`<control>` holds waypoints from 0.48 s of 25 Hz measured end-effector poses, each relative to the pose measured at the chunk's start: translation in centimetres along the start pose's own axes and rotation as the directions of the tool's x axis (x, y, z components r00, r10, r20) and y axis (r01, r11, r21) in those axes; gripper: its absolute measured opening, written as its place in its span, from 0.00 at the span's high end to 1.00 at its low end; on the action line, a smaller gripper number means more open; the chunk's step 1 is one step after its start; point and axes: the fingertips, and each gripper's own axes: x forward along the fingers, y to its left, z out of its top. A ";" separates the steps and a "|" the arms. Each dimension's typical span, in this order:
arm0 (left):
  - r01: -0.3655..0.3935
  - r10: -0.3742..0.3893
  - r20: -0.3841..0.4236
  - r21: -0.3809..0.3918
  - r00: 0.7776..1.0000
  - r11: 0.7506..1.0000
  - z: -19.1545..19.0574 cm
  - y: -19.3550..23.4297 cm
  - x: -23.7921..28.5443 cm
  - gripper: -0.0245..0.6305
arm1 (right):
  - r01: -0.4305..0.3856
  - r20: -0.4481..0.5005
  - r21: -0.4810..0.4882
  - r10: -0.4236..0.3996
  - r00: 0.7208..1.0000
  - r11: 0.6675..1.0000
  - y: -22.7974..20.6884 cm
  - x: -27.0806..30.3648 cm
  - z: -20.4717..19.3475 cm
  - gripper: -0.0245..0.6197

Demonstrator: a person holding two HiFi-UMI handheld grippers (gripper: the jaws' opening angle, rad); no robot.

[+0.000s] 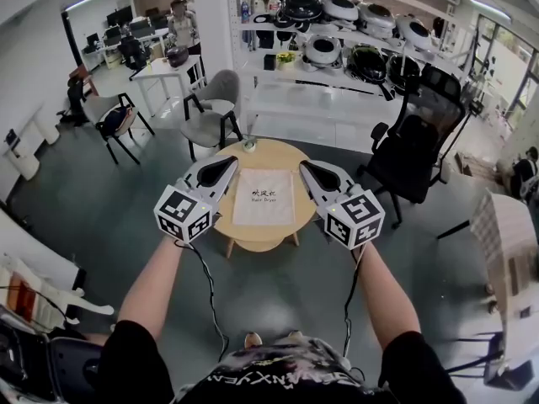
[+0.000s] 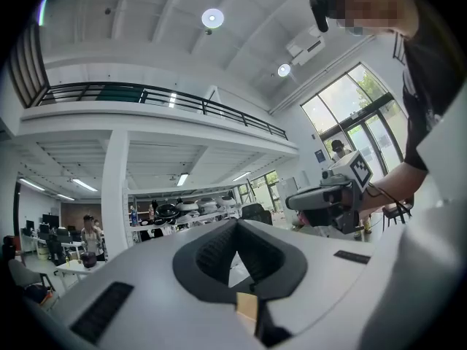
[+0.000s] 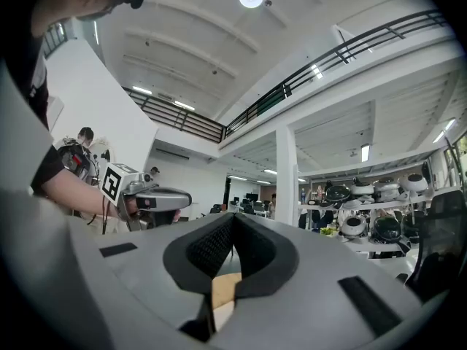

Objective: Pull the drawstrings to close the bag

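Hovering either side of a flat white bag (image 1: 264,197) on the round wooden bench (image 1: 274,152), the left tongs (image 1: 229,165) and right tongs (image 1: 306,168) are both clenched shut, gripping nothing.

White bag (image 1: 264,197) flat on round table (image 1: 263,234), left gripper (image 1: 231,163), right gripper (image 1: 305,167) flanking it, both closed

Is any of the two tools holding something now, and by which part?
Nothing is held. The left tool and the right tool are both shut and empty. The bag lies untouched on the table.
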 end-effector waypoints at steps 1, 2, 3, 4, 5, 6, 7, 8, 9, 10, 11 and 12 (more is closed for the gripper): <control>0.002 -0.002 -0.004 0.005 1.000 1.000 -0.1 -0.1 0.0 0.95 | 0.002 0.002 0.002 -0.002 1.000 1.000 0.0 0.0 0.0 0.96; 0.004 -0.003 -0.008 0.010 1.000 1.000 -0.2 -0.2 0.0 0.95 | 0.005 0.003 0.002 -0.005 1.000 1.000 0.0 0.0 -0.1 0.96; 0.005 -0.004 -0.011 0.013 1.000 1.000 -0.3 -0.3 0.0 0.95 | 0.007 0.004 0.002 -0.007 1.000 1.000 0.0 0.0 -0.2 0.96; 0.005 -0.005 -0.014 0.016 1.000 1.000 -0.4 -0.3 0.1 0.94 | 0.008 0.004 0.002 -0.008 1.000 1.000 0.0 0.0 -0.1 0.96; 0.004 -0.004 -0.016 0.017 1.000 1.000 -0.4 -0.3 0.1 0.95 | 0.008 0.005 0.003 -0.008 1.000 1.000 -0.1 0.0 -0.1 0.96; 0.004 -0.003 -0.017 0.017 1.000 1.000 -0.3 -0.3 0.1 0.95 | 0.008 0.005 0.003 -0.008 1.000 1.000 -0.1 0.0 0.0 0.96; 0.003 -0.003 -0.017 0.016 1.000 1.000 -0.3 -0.3 0.2 0.95 | 0.007 0.005 0.002 -0.007 1.000 1.000 -0.1 0.0 0.0 0.96; 0.003 -0.003 -0.017 0.015 1.000 1.000 -0.3 -0.3 0.2 0.95 | 0.006 0.004 0.000 -0.006 1.000 1.000 0.0 0.0 0.0 0.96; 0.003 -0.003 -0.017 0.015 1.000 1.000 -0.3 -0.3 0.2 0.94 | 0.005 0.004 -0.002 -0.005 1.000 1.000 0.0 0.0 0.0 0.96; 0.004 -0.004 -0.018 0.014 1.000 1.000 -0.4 -0.4 0.2 0.94 | 0.003 0.004 -0.004 -0.003 1.000 1.000 0.0 -0.1 0.0 0.96; 0.006 -0.006 -0.020 0.014 1.000 1.000 -0.4 -0.4 0.2 0.95 | 0.002 0.004 -0.007 -0.002 1.000 1.000 0.1 -0.1 0.0 0.96; 0.009 -0.009 -0.022 0.014 1.000 1.000 -0.5 -0.4 0.2 0.94 | 0.000 0.005 -0.010 0.000 1.000 1.000 0.2 -0.1 0.0 0.96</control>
